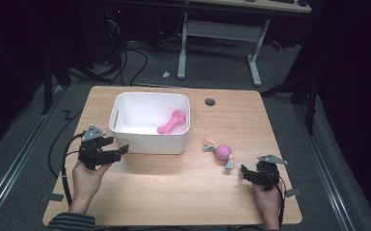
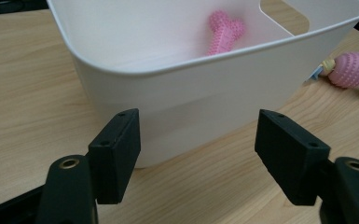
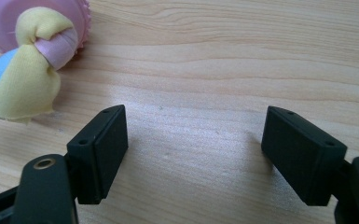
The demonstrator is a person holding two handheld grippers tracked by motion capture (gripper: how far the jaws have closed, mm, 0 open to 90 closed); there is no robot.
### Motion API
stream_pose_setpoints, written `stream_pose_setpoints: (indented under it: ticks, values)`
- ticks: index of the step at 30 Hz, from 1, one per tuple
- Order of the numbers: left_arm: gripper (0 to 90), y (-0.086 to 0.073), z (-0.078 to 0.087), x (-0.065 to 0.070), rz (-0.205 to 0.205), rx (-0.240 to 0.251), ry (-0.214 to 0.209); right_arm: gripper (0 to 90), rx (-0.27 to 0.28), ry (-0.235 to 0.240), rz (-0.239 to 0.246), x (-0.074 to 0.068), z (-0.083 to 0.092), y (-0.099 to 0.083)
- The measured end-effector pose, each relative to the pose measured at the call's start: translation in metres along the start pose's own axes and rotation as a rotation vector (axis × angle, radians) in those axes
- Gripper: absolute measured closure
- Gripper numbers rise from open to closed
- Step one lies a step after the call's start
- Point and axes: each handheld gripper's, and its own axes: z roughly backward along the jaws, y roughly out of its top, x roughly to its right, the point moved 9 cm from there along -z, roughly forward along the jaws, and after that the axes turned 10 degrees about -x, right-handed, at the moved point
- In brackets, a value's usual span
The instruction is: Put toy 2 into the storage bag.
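Observation:
A white plastic bin [image 1: 149, 142] stands on the wooden table [image 1: 173, 192], and a pink bone-shaped toy [image 1: 171, 122] lies inside it. From the left gripper view the bin's near wall [image 2: 191, 98] fills the middle and the bone [image 2: 224, 31] peeks over the rim. My left gripper [image 1: 118, 150] is open just left of the bin's front corner, nothing between its jaws. A pink knobbly ball with cloth tails [image 1: 223, 153] lies to the right of the bin; its yellow tail [image 3: 25, 79] lies at the upper left of the right gripper view. My right gripper [image 1: 245, 172] is open, low over bare wood beside the ball.
A round cable hole [image 1: 210, 102] sits in the table behind the bin. Beyond the table stands a white desk frame [image 1: 219, 43] with cables on the floor. Bare wood stretches across the table's front half.

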Motion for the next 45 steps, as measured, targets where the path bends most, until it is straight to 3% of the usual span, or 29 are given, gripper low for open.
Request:
stream_pose_setpoints:
  ticks: [16, 29, 34, 41, 45]
  values:
    - [30.8, -0.034, -0.027, -0.002, 0.027, -0.028, 0.009, 22.9, 0.001, 0.0, 0.002, 0.0, 0.0, 0.0]
    - [30.6, -0.047, -0.057, 0.009, 0.005, -0.077, 0.007, 22.9, -0.001, -0.001, 0.002, 0.0, 0.0, 0.0]
    - [30.5, -0.05, -0.064, 0.011, -0.001, -0.092, 0.006, 22.9, -0.001, -0.001, 0.002, 0.0, 0.0, 0.0]
    - [30.3, -0.054, -0.074, 0.016, -0.045, -0.123, 0.024, 22.9, -0.001, -0.001, 0.002, 0.0, 0.0, 0.0]
    - [30.3, -0.057, -0.08, 0.017, -0.044, -0.128, 0.028, 22.9, -0.001, -0.001, 0.002, 0.0, 0.0, 0.0]
